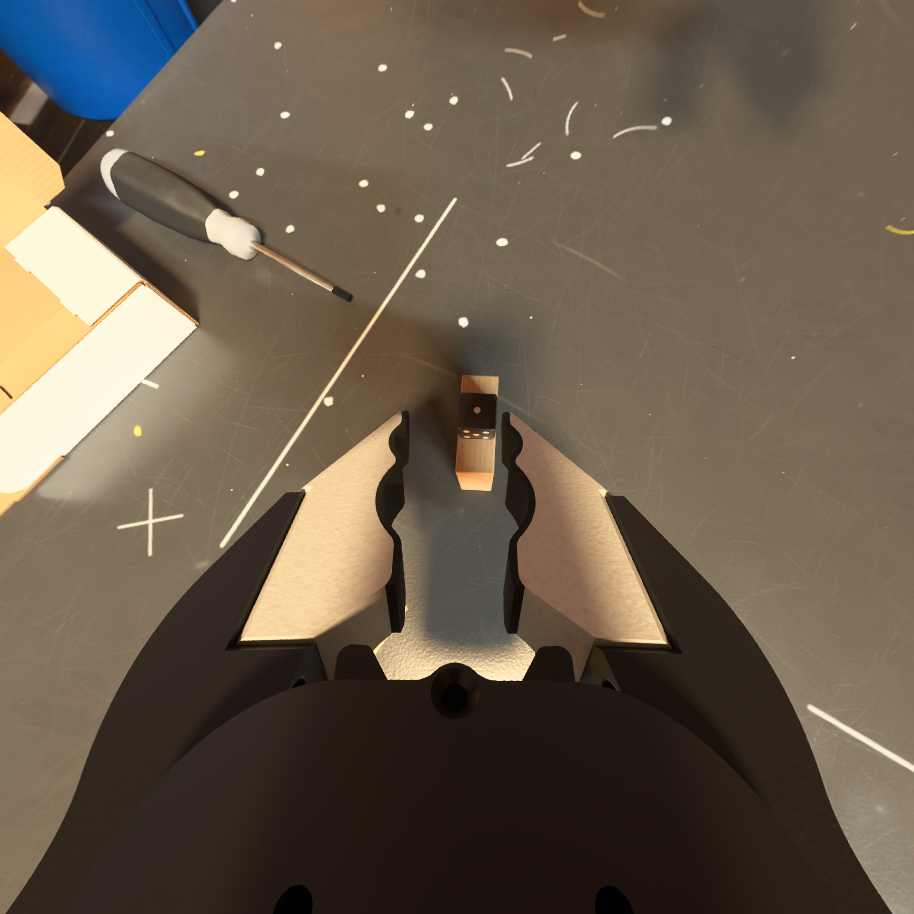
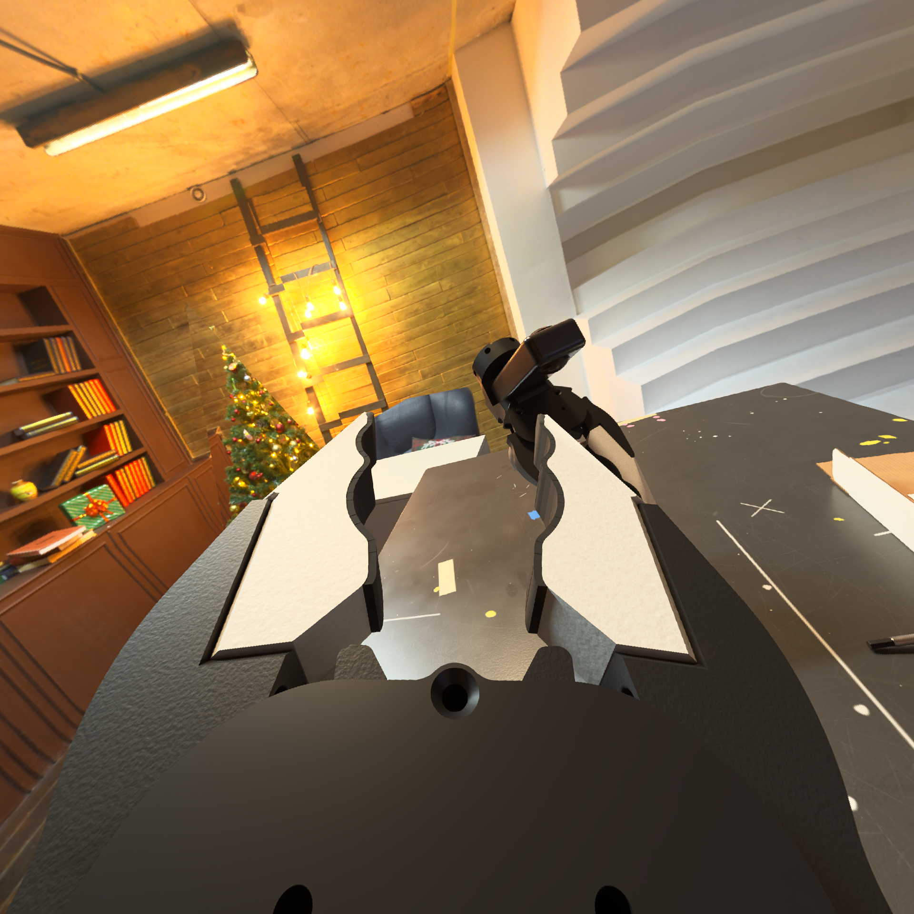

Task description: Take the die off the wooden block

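In the left wrist view a small black die [image 1: 477,414] with white pips sits on top of a narrow light wooden block [image 1: 476,455] that lies on the dark grey table [image 1: 692,346]. My left gripper [image 1: 455,420] is open and hovers above them; the die lies between the fingertips, closer to the right one. My right gripper [image 2: 455,425] is open and empty, tilted and aimed across the table toward the room. The left gripper also shows in the right wrist view [image 2: 539,390], behind the right finger. The die and block are hidden in the right wrist view.
A screwdriver [image 1: 198,212] with a dark handle lies to the upper left of the block. A flattened cardboard box [image 1: 74,336] lies at the left edge, a blue bin [image 1: 89,49] beyond the table corner. The table bears white chalk lines and paint dots.
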You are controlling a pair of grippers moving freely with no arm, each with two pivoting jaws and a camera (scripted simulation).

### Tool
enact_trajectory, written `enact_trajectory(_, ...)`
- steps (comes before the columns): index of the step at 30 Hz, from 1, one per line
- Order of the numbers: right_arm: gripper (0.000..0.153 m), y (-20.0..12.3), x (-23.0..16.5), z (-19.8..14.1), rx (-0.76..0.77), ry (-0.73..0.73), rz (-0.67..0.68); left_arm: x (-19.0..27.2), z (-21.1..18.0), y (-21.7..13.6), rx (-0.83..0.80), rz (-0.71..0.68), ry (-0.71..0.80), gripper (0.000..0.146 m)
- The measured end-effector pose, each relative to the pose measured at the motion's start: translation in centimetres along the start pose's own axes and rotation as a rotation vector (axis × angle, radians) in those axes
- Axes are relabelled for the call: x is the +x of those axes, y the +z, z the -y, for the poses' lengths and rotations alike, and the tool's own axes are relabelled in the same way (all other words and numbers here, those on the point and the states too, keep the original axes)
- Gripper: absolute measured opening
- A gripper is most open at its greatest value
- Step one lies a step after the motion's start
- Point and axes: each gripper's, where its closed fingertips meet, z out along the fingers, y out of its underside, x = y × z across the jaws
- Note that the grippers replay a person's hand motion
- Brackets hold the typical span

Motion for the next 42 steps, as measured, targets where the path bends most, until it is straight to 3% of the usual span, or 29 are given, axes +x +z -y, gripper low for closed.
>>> enact_trajectory(11, 0.065, 0.0, 0.3, -0.4, -0.014, -0.012, -0.021, 0.8, -0.6, 1.3, -0.162, -0.047, 0.037, 0.016)
enact_trajectory(16, 0.065, -0.1, 1.2, -0.1, 0.0, -0.047, -0.086, 0.7, -0.3, 1.3, -0.18, 0.028, 0.104, 0.016)
enact_trajectory(20, 0.065, -0.1, 1.3, -0.2, -0.006, -0.055, -0.083, 0.9, 0.1, 1.1, -0.174, 0.029, 0.051, 0.016)
enact_trajectory(25, 0.065, -0.1, 1.3, -0.3, -0.008, -0.06, -0.08, 3.9, 5.7, -2.4, -0.072, -0.199, -0.111, 0.016)
enact_trajectory(31, 0.065, 0.0, 1.2, -0.1, -0.002, -0.079, -0.079, 8.2, 13.0, -7.5, -0.002, -0.48, -0.132, 0.016)
enact_trajectory(42, 0.067, 0.7, 1.2, -0.4, -0.023, -0.107, -0.087, 10.5, 16.4, -7.3, -0.047, -0.483, -0.152, 0.016)
